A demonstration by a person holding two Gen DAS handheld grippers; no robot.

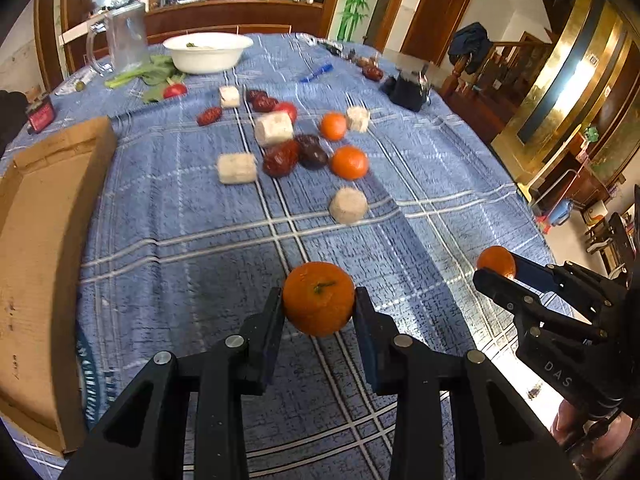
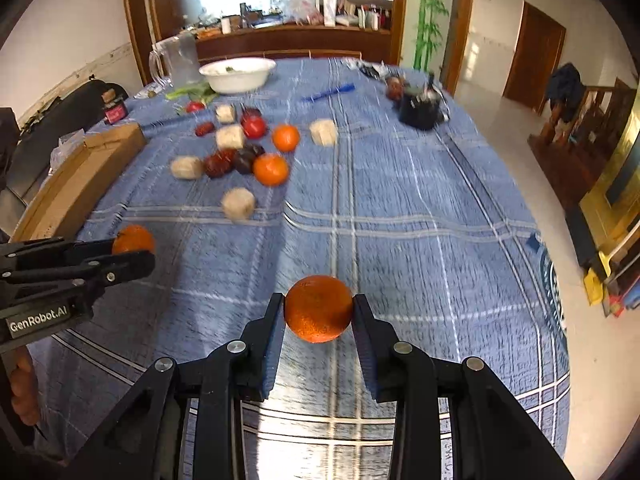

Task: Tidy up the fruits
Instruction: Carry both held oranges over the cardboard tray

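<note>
My left gripper [image 1: 319, 304] is shut on a mandarin [image 1: 319, 298] with a green stem, held above the blue checked tablecloth [image 1: 200, 248]. My right gripper [image 2: 319, 312] is shut on a second mandarin [image 2: 319, 308]. Each shows in the other view: the right gripper [image 1: 496, 270] at the right edge, the left gripper [image 2: 134, 248] at the left edge. Farther up the table lie two loose mandarins [image 1: 349, 162] [image 1: 333, 126], several red dates [image 1: 281, 159], a tomato [image 1: 286, 110] and pale sugarcane chunks [image 1: 348, 205].
A flat cardboard box [image 1: 44, 240] lies along the left table edge. A white bowl [image 1: 208, 51], a glass pitcher [image 1: 124, 38] and greens [image 1: 154, 74] stand at the far end. A black cup [image 1: 408, 90] sits far right. The table's right edge drops to the floor.
</note>
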